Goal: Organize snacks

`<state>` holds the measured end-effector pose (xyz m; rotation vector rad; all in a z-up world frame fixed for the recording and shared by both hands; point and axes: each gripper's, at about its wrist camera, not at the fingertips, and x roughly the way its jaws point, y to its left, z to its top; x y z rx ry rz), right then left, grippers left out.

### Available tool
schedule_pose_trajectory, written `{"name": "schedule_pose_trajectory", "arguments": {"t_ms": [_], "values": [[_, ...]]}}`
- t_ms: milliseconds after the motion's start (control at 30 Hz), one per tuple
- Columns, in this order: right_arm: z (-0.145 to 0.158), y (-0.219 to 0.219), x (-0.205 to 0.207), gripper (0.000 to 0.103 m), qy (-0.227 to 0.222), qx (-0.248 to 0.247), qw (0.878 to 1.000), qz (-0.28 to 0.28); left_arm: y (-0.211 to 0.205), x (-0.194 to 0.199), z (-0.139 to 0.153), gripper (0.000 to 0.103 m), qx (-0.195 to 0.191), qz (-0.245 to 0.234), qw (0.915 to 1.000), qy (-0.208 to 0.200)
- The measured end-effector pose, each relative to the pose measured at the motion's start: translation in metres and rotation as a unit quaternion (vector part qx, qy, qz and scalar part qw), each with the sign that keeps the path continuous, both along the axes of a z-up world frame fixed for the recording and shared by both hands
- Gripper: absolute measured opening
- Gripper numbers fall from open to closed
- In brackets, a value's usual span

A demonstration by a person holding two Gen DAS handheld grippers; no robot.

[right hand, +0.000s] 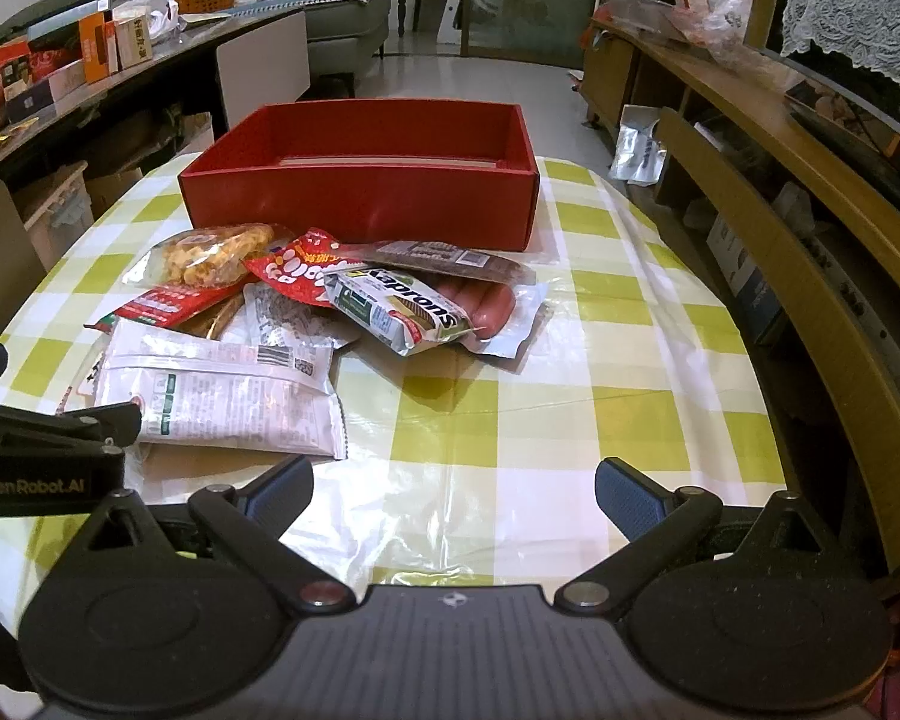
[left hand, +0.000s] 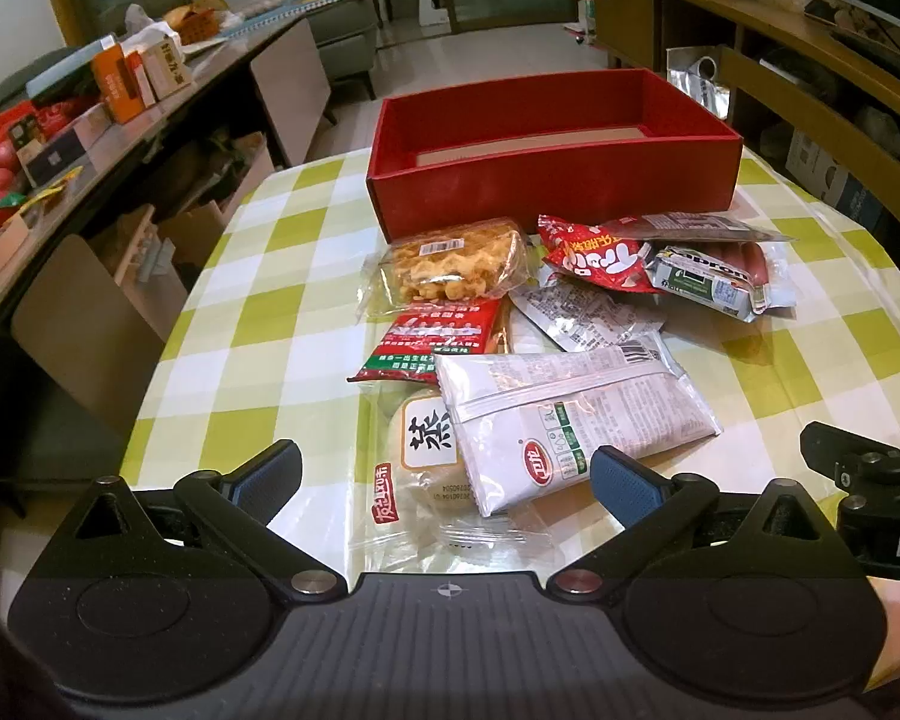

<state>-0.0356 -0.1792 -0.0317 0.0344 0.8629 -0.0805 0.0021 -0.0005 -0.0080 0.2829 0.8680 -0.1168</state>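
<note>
Snack pile on tabletop, red box [left hand: 552, 180] looks empty, nothing packed yet

Left gripper [left hand: 447, 471] fingers wide, straddling white packet [left hand: 570, 414] atop bun pack [left hand: 417, 468], prob first pick since it's top & nearest. Right gripper [right hand: 453, 489] fingers wide, holding nothing, over bare tabletop [right hand: 570, 420], clear of pile w/ wafer pack [right hand: 411, 309]

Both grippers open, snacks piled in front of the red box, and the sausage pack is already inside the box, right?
Not quite. The sausage pack is not inside the red box; it lies on the table in front of it, partly under the Kaprons wafer pack, as the right wrist view shows. What shows of the box interior holds no snacks. The rest holds: the left gripper and right gripper are open.
</note>
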Motion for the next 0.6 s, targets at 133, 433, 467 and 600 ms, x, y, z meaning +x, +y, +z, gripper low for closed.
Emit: {"name": "schedule_pose_trajectory", "arguments": {"t_ms": [133, 433, 467, 600], "values": [[-0.0006, -0.0001, -0.0001, 0.103, 0.001, 0.000, 1.000, 0.000, 0.0001, 0.0006, -0.0006, 0.103, 0.001, 0.000, 1.0000, 0.002], [-0.0026, 0.0005, 0.0006, 0.103, 0.005, -0.001, 1.000, 0.002, 0.0003, 0.0003, -0.0013, 0.103, 0.000, -0.001, 1.0000, 0.004], [-0.0029, 0.0003, 0.0007, 0.103, 0.005, -0.001, 1.000, 0.003, 0.0003, 0.0003, -0.0014, 0.103, 0.000, -0.001, 1.0000, 0.004], [-0.0035, 0.0005, 0.0022, 0.103, 0.008, 0.000, 1.000, 0.004, -0.0003, 0.0007, -0.0026, 0.103, 0.001, -0.002, 1.0000, 0.005]]}}
